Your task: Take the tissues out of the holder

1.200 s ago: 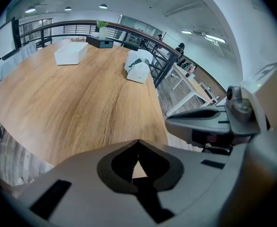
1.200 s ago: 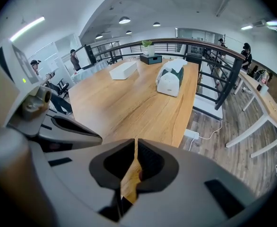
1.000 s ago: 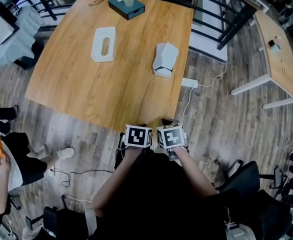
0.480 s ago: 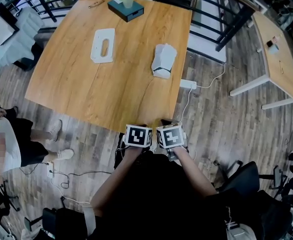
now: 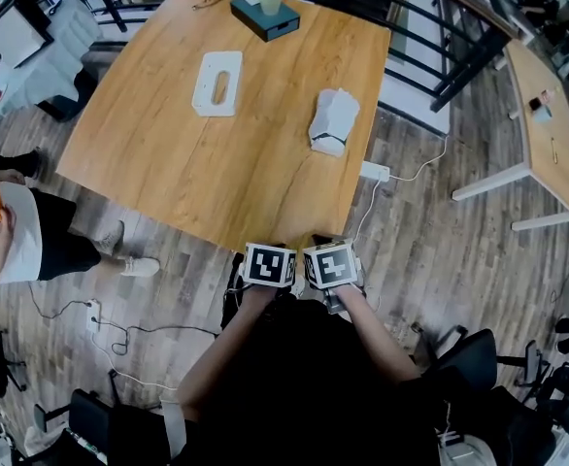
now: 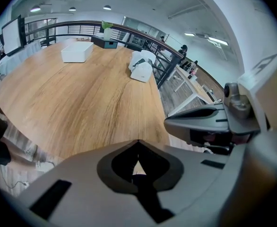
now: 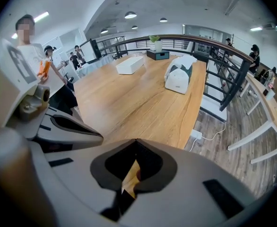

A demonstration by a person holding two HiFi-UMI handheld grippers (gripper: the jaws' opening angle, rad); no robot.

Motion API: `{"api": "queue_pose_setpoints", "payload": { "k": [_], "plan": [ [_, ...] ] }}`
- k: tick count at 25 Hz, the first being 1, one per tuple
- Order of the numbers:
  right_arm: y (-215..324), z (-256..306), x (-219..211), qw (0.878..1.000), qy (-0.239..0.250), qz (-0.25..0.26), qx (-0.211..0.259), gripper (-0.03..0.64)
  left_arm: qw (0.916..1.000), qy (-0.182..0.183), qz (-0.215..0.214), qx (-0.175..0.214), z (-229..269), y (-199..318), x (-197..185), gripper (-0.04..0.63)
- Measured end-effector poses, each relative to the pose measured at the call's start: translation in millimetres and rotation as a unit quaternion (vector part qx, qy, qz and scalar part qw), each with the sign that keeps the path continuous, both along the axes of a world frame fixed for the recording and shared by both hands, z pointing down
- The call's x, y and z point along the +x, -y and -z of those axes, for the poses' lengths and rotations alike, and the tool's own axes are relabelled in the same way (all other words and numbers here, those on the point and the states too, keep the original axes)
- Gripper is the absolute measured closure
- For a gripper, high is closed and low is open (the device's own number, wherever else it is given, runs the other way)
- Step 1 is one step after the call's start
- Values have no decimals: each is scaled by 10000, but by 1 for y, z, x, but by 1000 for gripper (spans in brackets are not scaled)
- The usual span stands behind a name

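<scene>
Both grippers are held side by side at the near edge of the wooden table (image 5: pixel 217 183), marker cubes almost touching, and each points steeply down. The left gripper (image 6: pixel 138 142) has its jaws pressed together tip to tip, with nothing between them; only a sliver of tabletop shows through the gap behind the tips. The right gripper (image 7: pixel 135 141) is the same: jaws fully closed and empty. The white tissue holder (image 5: pixel 217 83), a flat rectangular box with an oval slot in its top, lies on the far left part of the table, well apart from both sets of jaws. In the left gripper view the holder sits far up and to the left of the closed tips. A white tissue pack (image 5: pixel 333 121) with a dark patch on its side rests near the table's right edge. It is nearer the grippers than the holder but also well clear of them, and in the right gripper view it lies ahead and a little right of the tips. A dark box (image 5: pixel 265 15) with a cup on it stands at the far edge. A bystander (image 5: pixel 8 241) stands on the floor to the left, and a white power strip (image 5: pixel 375 171) lies on the floor by the table's right side.
</scene>
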State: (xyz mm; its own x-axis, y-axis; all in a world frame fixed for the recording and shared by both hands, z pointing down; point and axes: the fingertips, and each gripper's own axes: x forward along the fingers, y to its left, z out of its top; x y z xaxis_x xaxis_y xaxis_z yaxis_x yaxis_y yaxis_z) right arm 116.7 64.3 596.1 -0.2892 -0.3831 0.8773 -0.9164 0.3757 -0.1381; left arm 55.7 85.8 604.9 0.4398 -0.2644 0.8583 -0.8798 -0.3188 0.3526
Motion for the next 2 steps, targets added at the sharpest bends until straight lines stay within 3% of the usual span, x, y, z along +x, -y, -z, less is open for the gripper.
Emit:
{"api": "queue_pose_setpoints", "payload": {
  "k": [2],
  "plan": [
    [-2,4,-5,10000,9,31,-28,606,10000,0,47,-9,0,-2,-4,588]
  ]
}}
